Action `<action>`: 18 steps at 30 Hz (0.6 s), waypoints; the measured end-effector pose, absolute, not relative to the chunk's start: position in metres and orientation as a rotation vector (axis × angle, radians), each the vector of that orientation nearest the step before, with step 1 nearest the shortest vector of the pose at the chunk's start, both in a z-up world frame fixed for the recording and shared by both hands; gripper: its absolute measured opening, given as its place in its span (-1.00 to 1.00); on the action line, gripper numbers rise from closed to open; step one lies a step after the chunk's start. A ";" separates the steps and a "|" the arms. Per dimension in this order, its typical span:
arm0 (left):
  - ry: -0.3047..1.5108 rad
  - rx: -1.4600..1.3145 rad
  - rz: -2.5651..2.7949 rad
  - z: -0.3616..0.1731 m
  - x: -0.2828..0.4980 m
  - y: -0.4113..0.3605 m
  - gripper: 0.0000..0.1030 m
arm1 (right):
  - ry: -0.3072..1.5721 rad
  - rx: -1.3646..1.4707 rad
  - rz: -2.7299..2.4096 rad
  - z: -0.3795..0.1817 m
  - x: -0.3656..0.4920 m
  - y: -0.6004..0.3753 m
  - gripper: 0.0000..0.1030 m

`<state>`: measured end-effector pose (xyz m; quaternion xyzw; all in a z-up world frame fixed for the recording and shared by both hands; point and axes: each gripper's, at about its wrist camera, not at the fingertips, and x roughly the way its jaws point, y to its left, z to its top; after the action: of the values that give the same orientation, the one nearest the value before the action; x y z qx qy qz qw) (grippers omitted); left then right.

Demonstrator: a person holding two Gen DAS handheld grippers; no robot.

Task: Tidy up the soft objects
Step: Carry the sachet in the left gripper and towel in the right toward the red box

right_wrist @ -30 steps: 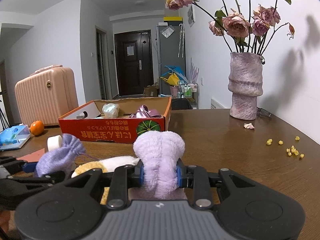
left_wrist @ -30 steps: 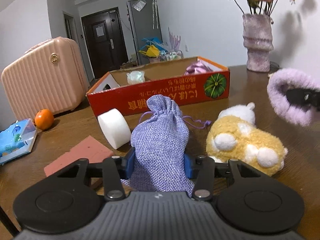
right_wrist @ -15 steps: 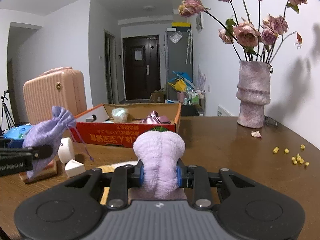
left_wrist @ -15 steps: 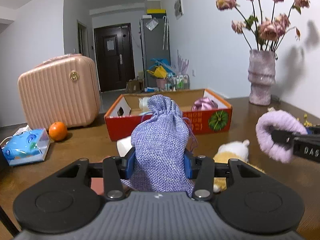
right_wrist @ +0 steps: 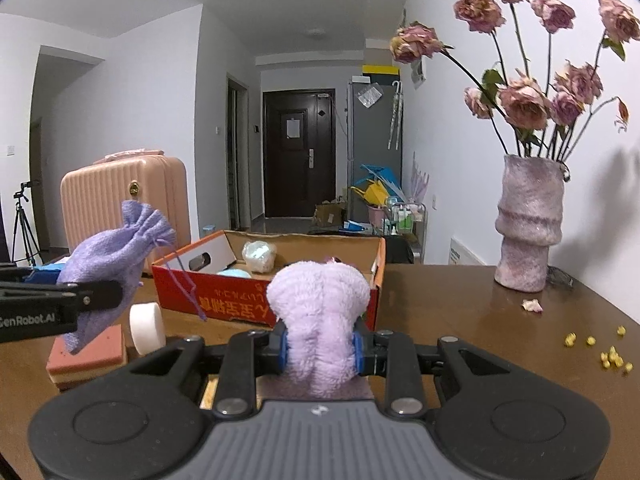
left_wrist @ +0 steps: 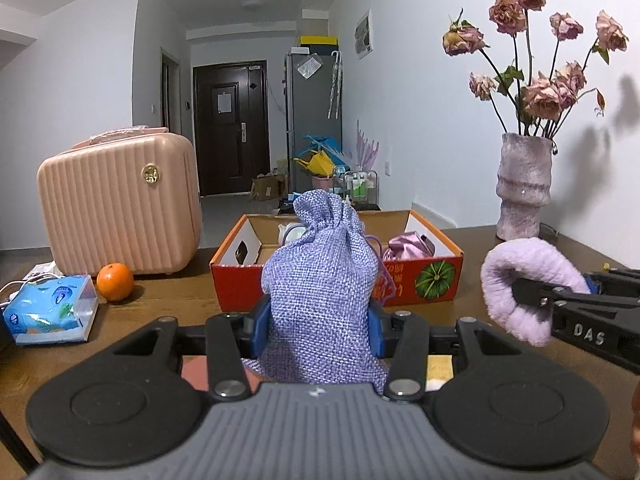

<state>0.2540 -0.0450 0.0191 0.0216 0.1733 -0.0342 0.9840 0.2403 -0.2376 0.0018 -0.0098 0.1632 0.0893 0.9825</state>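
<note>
The left gripper [left_wrist: 319, 320] has its jaws clamped on a lavender drawstring pouch [left_wrist: 322, 280], which stands upright between the blue pads with its gathered neck on top and a thin purple cord [right_wrist: 185, 286] hanging loose from it; seen from the right wrist camera the pouch is held up off the table [right_wrist: 460, 312], above a pink sponge block [right_wrist: 90, 350] and a white foam cylinder [right_wrist: 147, 328] that lies on its side just beside the block. The right gripper [right_wrist: 319, 346] has its jaws closed on a fluffy lilac plush piece [right_wrist: 319, 320], squeezed narrow where the pads press it and bulging out above them; in the left wrist view it shows at the right edge, held in the air beside the pouch and apart from it. Beyond both grippers an open red cardboard box [left_wrist: 424, 280] sits on the table, printed with a green pumpkin on its near wall, and holds a shiny pink fabric item [left_wrist: 404, 245], a whitish wrapped ball [right_wrist: 259, 256] and a pale blue thing that is mostly hidden. Left of the box stand a pink ribbed suitcase [left_wrist: 116, 208], an orange [left_wrist: 115, 281] and a blue tissue pack [left_wrist: 50, 314]. To the right a mottled pink vase [right_wrist: 528, 232] of dried roses stands on the table, with small yellow crumbs [right_wrist: 608, 354] scattered near the edge.
</note>
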 end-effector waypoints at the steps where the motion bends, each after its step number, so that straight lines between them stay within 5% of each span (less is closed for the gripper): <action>1: 0.344 0.040 -0.069 0.021 0.256 -0.045 -0.09 | 0.325 -0.022 0.182 0.003 0.243 -0.236 -0.47; 18: 0.313 -0.009 -0.045 0.034 0.313 -0.046 -0.09 | 0.262 -0.042 0.193 0.020 0.305 -0.219 -0.47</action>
<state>0.3126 -0.0458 0.0340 -0.0046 0.1559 -0.0223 0.9875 0.3050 -0.2193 0.0204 -0.0209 0.1305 0.0959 0.9866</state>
